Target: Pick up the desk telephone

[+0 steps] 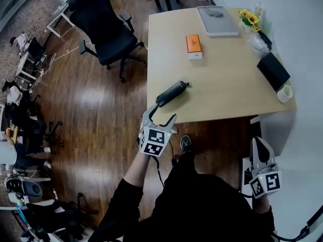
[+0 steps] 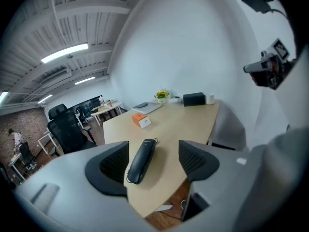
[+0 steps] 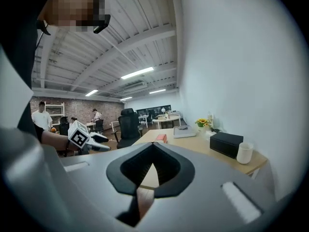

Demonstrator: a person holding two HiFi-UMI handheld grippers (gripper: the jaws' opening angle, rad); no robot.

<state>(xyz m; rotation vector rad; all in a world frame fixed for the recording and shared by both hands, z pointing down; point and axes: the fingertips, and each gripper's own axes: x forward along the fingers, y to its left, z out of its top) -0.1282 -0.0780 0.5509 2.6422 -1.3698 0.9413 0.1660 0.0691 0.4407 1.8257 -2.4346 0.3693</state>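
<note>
The desk telephone is a black handset (image 1: 171, 93) lying slantwise near the front left edge of the light wooden table (image 1: 227, 84). My left gripper (image 1: 161, 113) is open just in front of that edge, its jaws pointing at the handset and not touching it. In the left gripper view the handset (image 2: 141, 161) shows between the spread jaws of the left gripper (image 2: 154, 159), a little beyond them. My right gripper (image 1: 259, 144) hangs low at the right, off the table's front right corner, shut with nothing in it. Its jaws meet at the tips in the right gripper view (image 3: 153, 146).
On the table are an orange box (image 1: 194, 46), a grey laptop (image 1: 217, 20), yellow flowers (image 1: 249, 19), a black box (image 1: 273, 70) and a white cup (image 1: 285, 93). A black office chair (image 1: 106, 29) stands left of the table on the wooden floor. People stand far off.
</note>
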